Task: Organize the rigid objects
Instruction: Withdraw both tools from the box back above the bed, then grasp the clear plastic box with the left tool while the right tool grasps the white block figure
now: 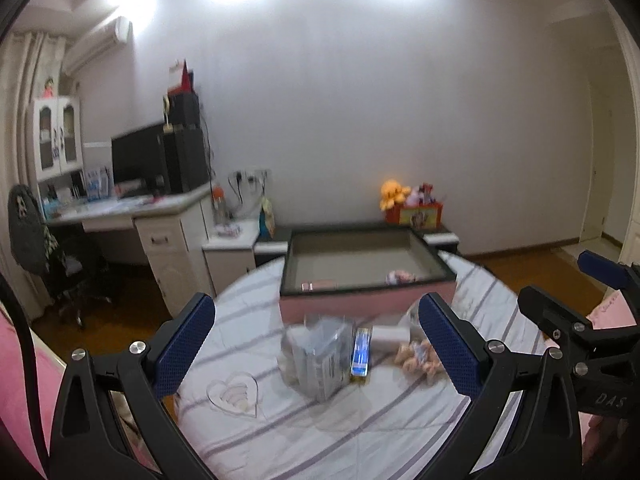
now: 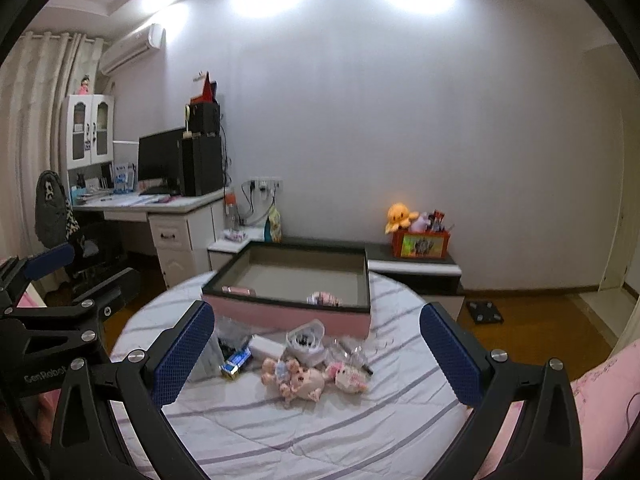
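Blue-padded left tongs [image 1: 316,344] fill the foreground of the left wrist view, spread wide and pinching nothing. Between the pads, on the striped bedsheet [image 1: 360,432], lies a blurred cluster: a clear plastic packet [image 1: 320,356], a small blue-and-yellow box [image 1: 361,354] touching its right side, a white box [image 1: 390,335] just behind, and plush piglets [image 1: 418,358] to the right. Behind the cluster stands the pink tray box [image 1: 360,276] with a dark rim; a few small items already lie on its floor. The right tongs [image 1: 568,308] show at the frame's right edge.

In the right wrist view, the right tongs [image 2: 316,344] are likewise spread and empty. The same cluster lies ahead: the blue-and-yellow box [image 2: 236,361], the white box [image 2: 267,347], a round white container [image 2: 306,340], the piglets [image 2: 296,378] and a second plush piglet [image 2: 348,376] beside them. The tray box [image 2: 288,312] stands just beyond.

Judged step: selection and approach, with no item yet grasped. The next move calls for lowering one pair of tongs over a rigid item, likely one of the boxes, aligning the pads across its narrow sides, and avoiding the soft toys beside it.
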`<state>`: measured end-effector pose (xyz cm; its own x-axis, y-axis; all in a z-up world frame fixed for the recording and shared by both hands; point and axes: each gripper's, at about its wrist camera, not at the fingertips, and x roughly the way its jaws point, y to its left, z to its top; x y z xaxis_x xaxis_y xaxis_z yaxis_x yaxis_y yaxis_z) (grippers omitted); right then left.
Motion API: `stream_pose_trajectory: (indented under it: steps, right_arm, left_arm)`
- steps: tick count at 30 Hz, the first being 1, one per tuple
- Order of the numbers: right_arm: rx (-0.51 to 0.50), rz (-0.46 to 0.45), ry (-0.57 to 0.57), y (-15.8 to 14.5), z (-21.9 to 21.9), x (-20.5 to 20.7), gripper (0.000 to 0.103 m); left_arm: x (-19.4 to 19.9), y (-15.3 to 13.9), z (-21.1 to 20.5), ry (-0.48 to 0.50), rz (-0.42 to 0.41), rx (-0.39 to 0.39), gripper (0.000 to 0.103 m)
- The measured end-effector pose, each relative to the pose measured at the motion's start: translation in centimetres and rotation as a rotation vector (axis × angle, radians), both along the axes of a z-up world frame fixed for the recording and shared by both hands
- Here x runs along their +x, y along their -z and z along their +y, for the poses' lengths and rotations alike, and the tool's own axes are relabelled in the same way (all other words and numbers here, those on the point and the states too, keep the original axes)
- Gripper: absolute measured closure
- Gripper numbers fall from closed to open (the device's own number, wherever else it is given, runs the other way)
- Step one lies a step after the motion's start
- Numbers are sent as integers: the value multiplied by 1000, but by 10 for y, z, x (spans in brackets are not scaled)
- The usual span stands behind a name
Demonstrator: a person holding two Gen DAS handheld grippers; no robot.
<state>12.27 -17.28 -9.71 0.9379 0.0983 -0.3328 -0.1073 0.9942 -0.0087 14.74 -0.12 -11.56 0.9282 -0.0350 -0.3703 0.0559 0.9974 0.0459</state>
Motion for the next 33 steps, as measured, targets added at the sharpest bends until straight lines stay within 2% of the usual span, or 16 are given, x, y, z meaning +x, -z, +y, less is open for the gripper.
stream_pose_trajectory:
  steps: [6, 11, 14, 18, 21, 23, 24, 26, 33]
  right_arm:
    - [18, 84, 10, 47, -2, 26, 0]
    - [24, 178, 35, 79, -11, 50, 0]
    - [18, 214, 43, 92, -16, 58, 0]
    - [7, 258, 53, 105, -22, 67, 0]
    - [13, 283, 64, 111, -26, 72, 0]
    - [17, 298, 72, 115, -28, 75, 0]
    - [15, 305, 79, 117, -30, 77, 0]
    - [15, 318, 88, 120, -34, 81, 0]
    - [-6, 396, 142, 129, -47, 104, 0]
  left_arm:
    - [30, 49, 16, -24, 138, -11, 0]
    - [51, 76, 17, -31, 226, -22, 0]
    - [65, 83, 15, -11, 251, -53, 0]
    - [82, 90, 10, -31, 262, -37, 0]
    - [93, 96, 7, -43, 285, -18, 12]
    - [98, 100, 6, -31, 307, -24, 29]
    - [101, 102, 6, -14, 320, -35, 33]
    - [101, 103, 5, 14, 325, -55, 51]
    - [87, 98, 3, 38, 318, -43, 62]
